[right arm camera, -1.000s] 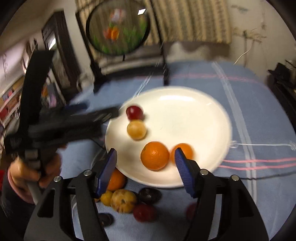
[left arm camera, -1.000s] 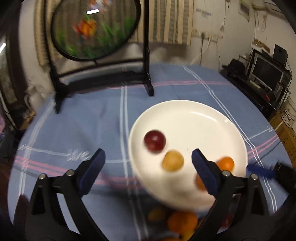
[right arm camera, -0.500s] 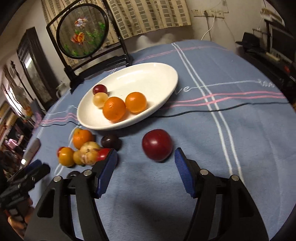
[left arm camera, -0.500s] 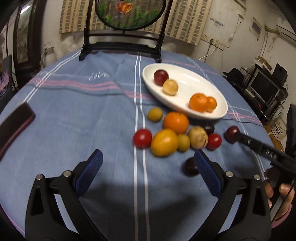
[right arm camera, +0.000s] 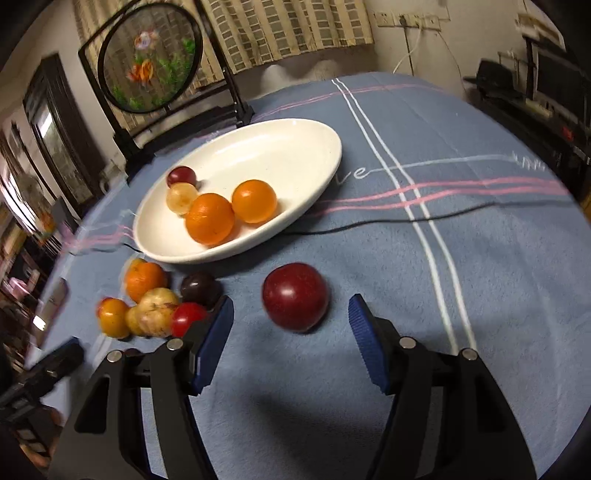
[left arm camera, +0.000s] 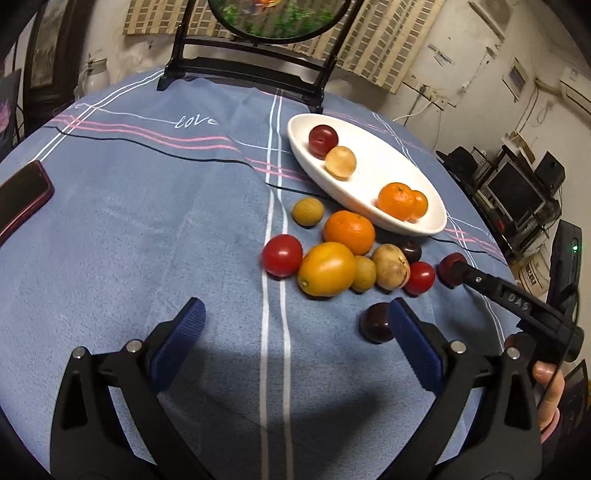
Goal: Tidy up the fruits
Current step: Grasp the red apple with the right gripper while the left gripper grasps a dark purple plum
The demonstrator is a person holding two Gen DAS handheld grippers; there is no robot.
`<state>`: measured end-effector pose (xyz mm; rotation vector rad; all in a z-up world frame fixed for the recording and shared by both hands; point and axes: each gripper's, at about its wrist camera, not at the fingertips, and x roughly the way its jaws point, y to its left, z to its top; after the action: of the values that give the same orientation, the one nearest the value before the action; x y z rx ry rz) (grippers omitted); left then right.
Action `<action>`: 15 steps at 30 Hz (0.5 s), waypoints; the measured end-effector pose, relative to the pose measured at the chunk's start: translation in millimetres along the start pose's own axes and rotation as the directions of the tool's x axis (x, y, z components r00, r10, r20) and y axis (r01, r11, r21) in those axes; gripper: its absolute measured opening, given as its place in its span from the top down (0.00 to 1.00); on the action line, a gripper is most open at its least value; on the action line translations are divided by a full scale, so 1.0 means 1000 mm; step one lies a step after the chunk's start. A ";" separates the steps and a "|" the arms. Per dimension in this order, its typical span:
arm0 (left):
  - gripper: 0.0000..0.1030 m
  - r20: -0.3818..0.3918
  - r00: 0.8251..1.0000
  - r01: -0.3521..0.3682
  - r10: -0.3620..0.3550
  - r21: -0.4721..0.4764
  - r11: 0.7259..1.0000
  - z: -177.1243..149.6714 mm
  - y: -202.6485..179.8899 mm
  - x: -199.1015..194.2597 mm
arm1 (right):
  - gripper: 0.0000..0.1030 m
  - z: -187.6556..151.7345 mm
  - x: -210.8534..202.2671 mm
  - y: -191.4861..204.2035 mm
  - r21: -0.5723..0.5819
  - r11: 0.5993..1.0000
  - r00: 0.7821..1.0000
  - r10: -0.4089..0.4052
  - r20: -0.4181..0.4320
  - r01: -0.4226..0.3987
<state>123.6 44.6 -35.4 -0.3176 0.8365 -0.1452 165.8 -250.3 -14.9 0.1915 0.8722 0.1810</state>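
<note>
Meanwhile, the right claw (right arm camera: 290, 334), jaws spread and empty, lines up just behind a dark red plum (right arm camera: 295, 296) on the blue surface (right arm camera: 480, 258); centring it between both pads before lifting to the white plate (right arm camera: 295, 218) ahead looks wise, left claw (left arm camera: 295, 339) likewise apart

Back, top centre: round painted fish screen in black wooden stand (left arm camera: 273, 22) | behind it: striped beige curtain (right arm camera: 288, 29) | right edge: dark monitor shelf (left arm camera: 517, 192) | walls: off-white (left arm camera: 461, 55)
</note>
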 end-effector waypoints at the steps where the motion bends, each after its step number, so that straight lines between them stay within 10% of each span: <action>1: 0.02 0.002 1.000 0.004 -0.004 0.000 1.000 0.000 0.000 0.000 | 0.37 0.001 0.002 0.002 -0.022 0.999 1.000 -0.026 0.001 0.026; 15: 0.02 -0.016 1.000 0.005 -0.005 0.013 1.000 0.000 -0.005 0.004 | 0.37 0.007 0.015 0.012 -0.134 0.987 0.996 -0.091 -0.008 0.089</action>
<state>126.2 39.2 -36.5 -0.3063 0.8498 -0.1581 180.4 -236.2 -19.0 0.0255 0.8779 0.1559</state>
